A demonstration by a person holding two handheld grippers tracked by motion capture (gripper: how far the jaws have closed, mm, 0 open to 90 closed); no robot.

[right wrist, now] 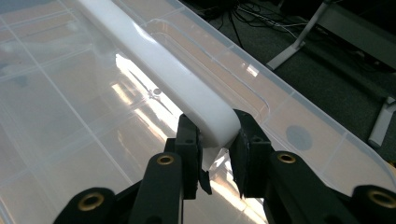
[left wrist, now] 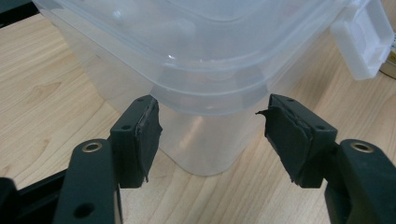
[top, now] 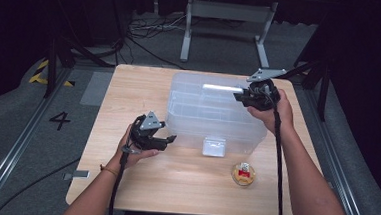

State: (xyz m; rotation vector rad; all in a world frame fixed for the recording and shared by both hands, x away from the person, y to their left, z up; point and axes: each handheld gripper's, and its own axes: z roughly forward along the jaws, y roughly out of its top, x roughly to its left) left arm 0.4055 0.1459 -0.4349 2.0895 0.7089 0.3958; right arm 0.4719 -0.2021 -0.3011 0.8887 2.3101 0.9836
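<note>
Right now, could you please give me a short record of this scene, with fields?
surface: wooden table
main item: clear lidded box
right gripper: shut on the box's white handle
left gripper: open, jaws either side of a box corner, not touching
front latch: white, on the box's near side
other item: small round thing near the latch
</note>
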